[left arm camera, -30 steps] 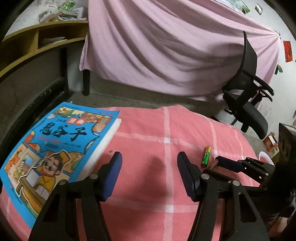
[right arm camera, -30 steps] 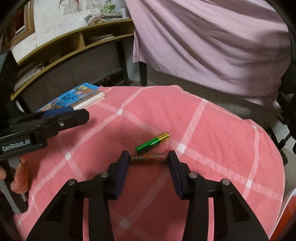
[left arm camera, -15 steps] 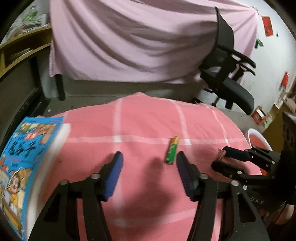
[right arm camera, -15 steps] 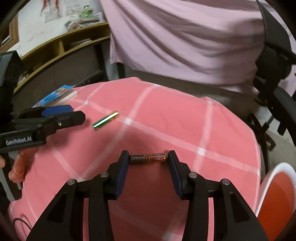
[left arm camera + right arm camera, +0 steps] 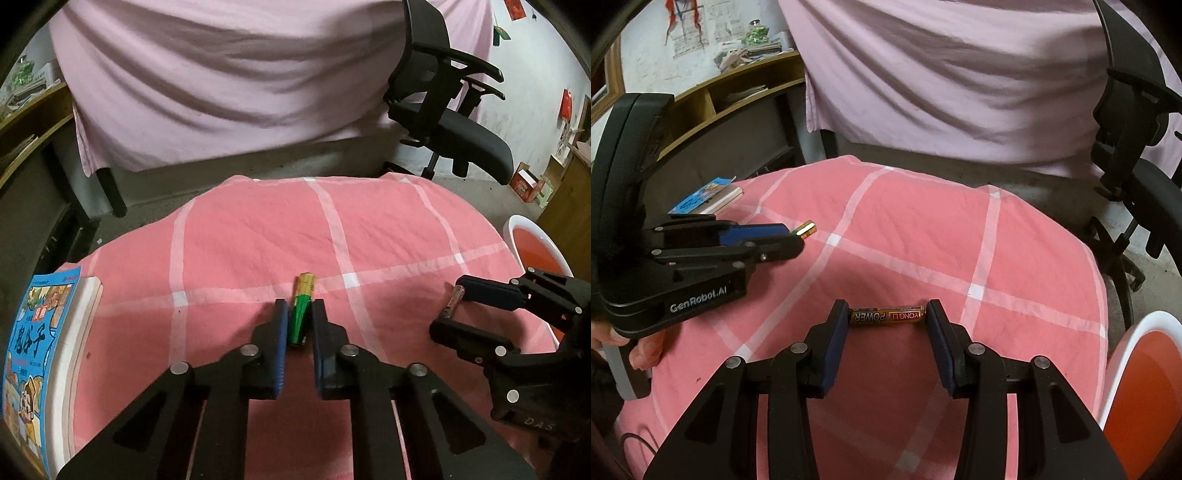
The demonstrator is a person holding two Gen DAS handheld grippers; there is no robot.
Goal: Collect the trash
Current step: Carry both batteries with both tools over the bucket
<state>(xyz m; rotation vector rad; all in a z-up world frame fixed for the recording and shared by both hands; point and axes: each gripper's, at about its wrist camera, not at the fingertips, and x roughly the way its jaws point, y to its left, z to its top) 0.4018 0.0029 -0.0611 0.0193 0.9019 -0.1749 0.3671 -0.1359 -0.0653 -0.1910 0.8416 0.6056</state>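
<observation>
Left gripper, black with blue pads, clenched on a green cylindrical battery with a gold cap at lower centre of the left wrist view; battery gripped along its sides, gold end poking out past the fingertips toward the top of the frame, over the pink cloth with pale checked stripes. Whether the battery's underside touches the cloth: hard to tell from this angle.

Right gripper grasping an orange-brown cylindrical battery printed with "POWER" end to end between its pads, at centre of the right wrist view, crosswise, just above the cloth. Same gripper seen at right edge of the left wrist view, the brown battery between its fingertips.

Blue illustrated paperback book lying at lower left of the left wrist view, on the cloth's edge. White-rimmed red round bin at right edge, beside the covered surface. Black mesh office chair in upper right, in front of a draped pale pink sheet. Wooden shelving in upper left of the right wrist view. Bare fingers at left edge, under the left gripper's body.
</observation>
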